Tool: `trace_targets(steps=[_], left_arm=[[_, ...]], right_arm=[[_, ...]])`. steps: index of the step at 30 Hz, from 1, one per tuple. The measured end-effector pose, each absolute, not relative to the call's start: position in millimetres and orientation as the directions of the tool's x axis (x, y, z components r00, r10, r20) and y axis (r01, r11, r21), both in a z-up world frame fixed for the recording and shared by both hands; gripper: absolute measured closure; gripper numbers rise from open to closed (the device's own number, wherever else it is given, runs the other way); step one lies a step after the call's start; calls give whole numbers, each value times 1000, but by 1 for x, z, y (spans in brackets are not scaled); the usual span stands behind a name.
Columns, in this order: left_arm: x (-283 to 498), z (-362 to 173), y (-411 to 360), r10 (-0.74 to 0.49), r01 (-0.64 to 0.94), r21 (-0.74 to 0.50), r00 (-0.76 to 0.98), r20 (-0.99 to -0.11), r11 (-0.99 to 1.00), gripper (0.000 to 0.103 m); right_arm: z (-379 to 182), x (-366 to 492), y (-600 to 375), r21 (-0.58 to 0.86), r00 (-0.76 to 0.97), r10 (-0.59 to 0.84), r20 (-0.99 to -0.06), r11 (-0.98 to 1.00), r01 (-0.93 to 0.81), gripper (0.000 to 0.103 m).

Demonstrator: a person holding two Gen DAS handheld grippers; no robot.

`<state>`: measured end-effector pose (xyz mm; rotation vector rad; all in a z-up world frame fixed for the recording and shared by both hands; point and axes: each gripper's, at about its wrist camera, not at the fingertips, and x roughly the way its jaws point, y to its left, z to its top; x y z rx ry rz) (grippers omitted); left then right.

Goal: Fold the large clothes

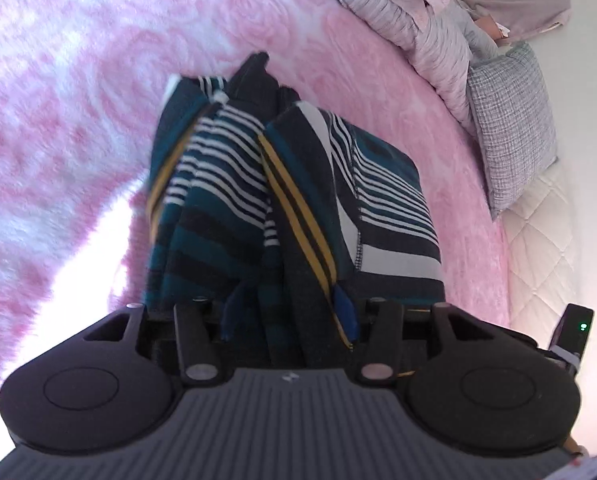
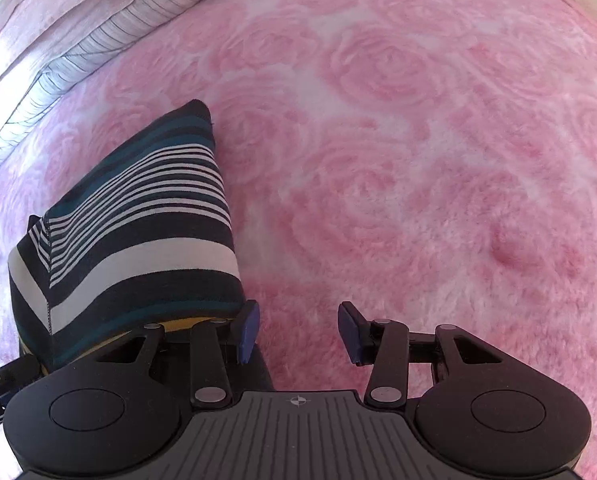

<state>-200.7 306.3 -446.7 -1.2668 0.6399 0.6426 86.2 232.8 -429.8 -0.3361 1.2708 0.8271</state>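
Pink rose blanket (image 2: pixel 398 140) under folded striped garment (image 2: pixel 138 220), lengthwise toward pillows (image 2: pixel 58 60).

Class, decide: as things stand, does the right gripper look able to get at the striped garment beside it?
Probably yes. The right gripper has open, empty jaws, and the garment lies just to its left on the pink blanket, with nothing between them.

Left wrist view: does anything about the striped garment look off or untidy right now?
Yes. The striped garment is bunched in uneven vertical folds between the left gripper's fingers, not lying flat on the pink blanket. The right gripper is open and empty beside it.
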Motion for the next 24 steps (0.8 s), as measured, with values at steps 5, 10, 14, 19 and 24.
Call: trace_targets(steps=[5, 10, 14, 19, 24], left_arm=[[-198, -459, 315, 63, -705, -700, 709, -703, 116, 60], [-193, -436, 311, 118, -706, -671, 703, -701, 227, 90], [-203, -396, 308, 239, -711, -601, 695, -678, 364, 90], [-227, -403, 315, 290, -783, -511, 612, -736, 355, 90], [-238, -431, 314, 287, -795, -509, 598, -749, 328, 88]], right_arm=[[-436, 90, 236, 222, 44, 356, -933, 669, -710, 62], [-434, 85, 243, 208, 40, 348, -936, 645, -735, 72], [-417, 51, 266, 95, 93, 329, -940, 512, -854, 94], [-407, -1, 289, -25, 154, 344, -926, 351, -936, 97], [-413, -26, 292, -84, 196, 357, -913, 307, -948, 103]])
